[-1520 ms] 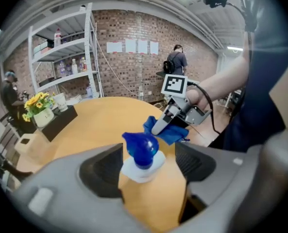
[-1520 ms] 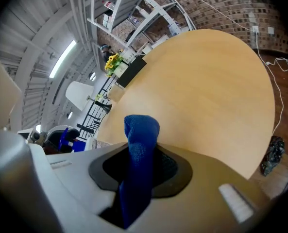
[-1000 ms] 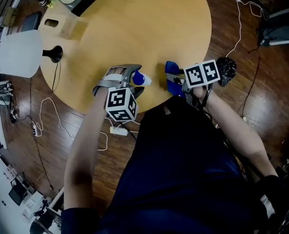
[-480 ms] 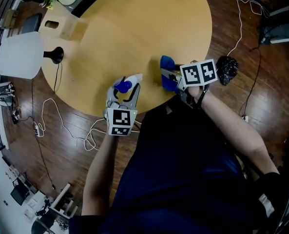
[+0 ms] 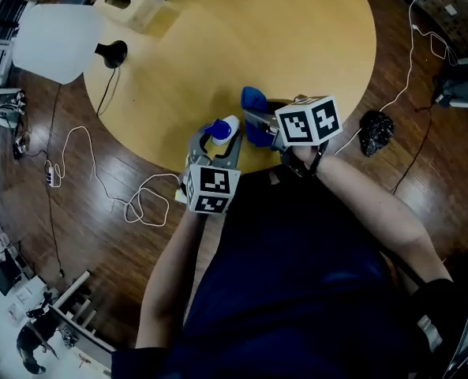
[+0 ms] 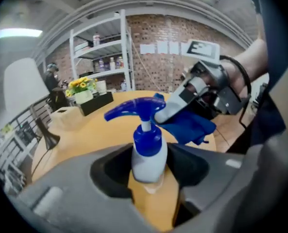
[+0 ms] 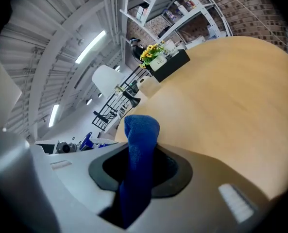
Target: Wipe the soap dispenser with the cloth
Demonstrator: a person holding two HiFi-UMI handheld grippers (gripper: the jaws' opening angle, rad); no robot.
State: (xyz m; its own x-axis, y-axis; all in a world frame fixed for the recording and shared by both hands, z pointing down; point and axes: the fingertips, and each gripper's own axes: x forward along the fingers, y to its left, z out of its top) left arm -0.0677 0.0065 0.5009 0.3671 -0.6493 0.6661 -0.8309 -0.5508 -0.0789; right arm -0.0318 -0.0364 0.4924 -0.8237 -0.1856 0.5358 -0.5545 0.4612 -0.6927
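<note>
The soap dispenser [image 5: 221,130] is held at the near edge of the table [image 5: 297,30] in the just-closed left gripper [image 5: 217,138], with the cloth [image 5: 254,106] pinched in the right gripper [image 5: 257,121] just right of it.

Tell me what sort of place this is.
Probably a loft-style studio or lab: a bare brick wall, white metal shelving, and loose cables on the wood floor beside a round table.

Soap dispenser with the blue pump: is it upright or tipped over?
Upright. The soap dispenser stands vertical, blue pump on top, base down near the table.
</note>
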